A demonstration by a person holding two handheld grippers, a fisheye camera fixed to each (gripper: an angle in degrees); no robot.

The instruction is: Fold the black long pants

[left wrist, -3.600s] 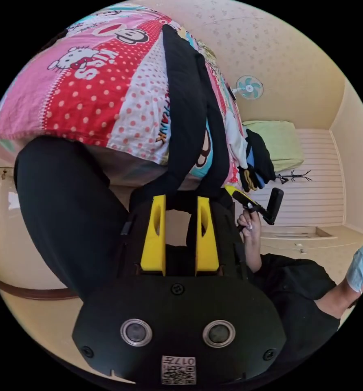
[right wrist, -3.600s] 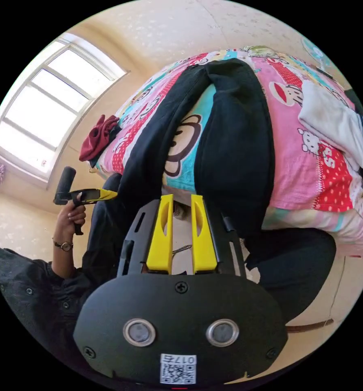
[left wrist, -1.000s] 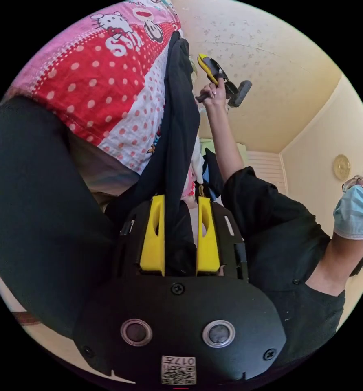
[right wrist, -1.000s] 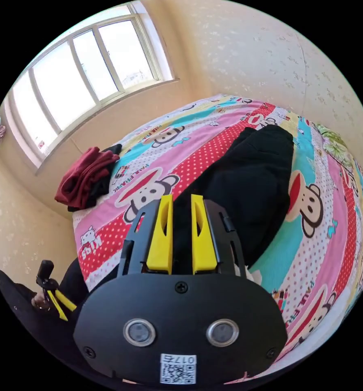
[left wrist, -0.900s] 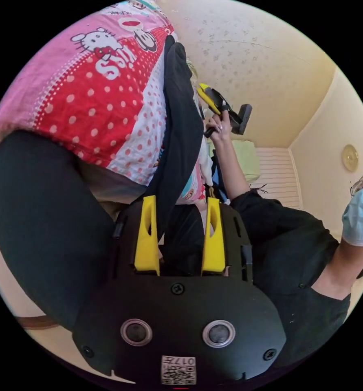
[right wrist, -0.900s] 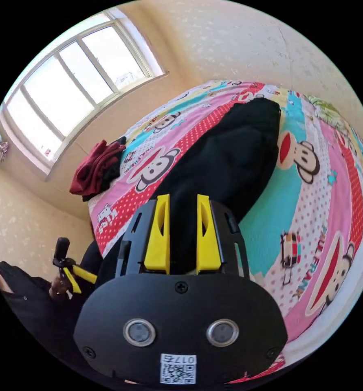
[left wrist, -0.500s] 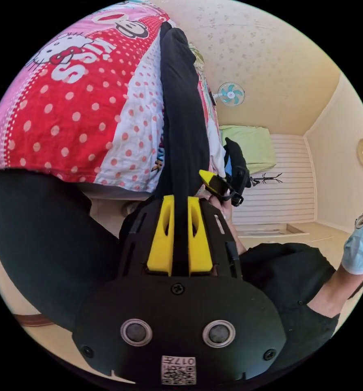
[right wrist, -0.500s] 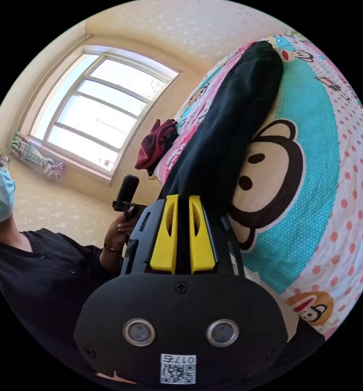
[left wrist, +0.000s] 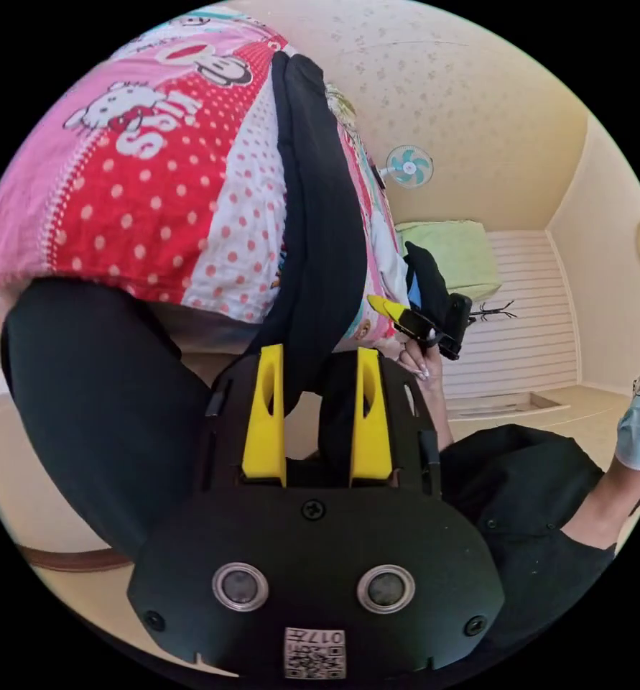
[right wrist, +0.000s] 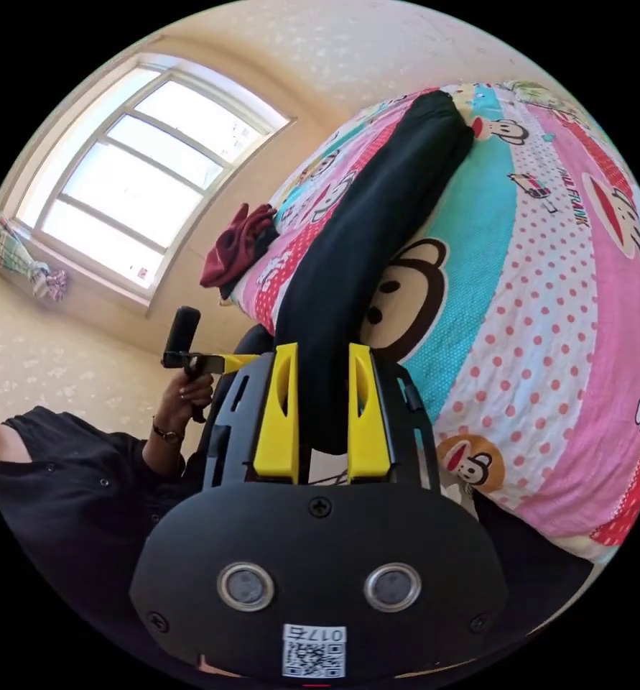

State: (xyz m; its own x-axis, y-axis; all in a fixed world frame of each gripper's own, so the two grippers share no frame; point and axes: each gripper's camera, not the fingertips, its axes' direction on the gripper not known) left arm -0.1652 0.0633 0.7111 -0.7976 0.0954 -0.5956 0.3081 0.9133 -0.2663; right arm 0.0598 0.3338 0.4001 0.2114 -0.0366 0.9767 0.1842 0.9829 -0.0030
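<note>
Your left gripper [left wrist: 317, 359] has its yellow jaws spread apart, and the black long pants [left wrist: 318, 215] hang loosely through the gap, running up toward 12 o'clock over the cartoon-print bedsheet [left wrist: 154, 187]. The cloth touches neither jaw firmly, as far as the left gripper view shows. At 3 o'clock from those jaws you can see your right gripper [left wrist: 416, 321], held in your hand [left wrist: 420, 363] near the bed's edge; whether its jaws are parted cannot be told from this side. A wall fan [left wrist: 408, 165] sits at 1 o'clock, with a green pillow [left wrist: 456, 255] below it.

In the right gripper view, your right gripper [right wrist: 323, 366] also stands with its jaws apart, and the pants [right wrist: 363, 237] lie folded lengthwise into one long band, stretching from between the jaws toward 1 o'clock across the bedsheet [right wrist: 549, 287]. The lower end of the band hangs over the bed's edge between the jaws. At 9 o'clock your other hand [right wrist: 183, 399] grips the left gripper [right wrist: 212, 361]. A dark red garment [right wrist: 237, 244] lies bunched on the bed at 11 o'clock, near the window [right wrist: 133, 172].
</note>
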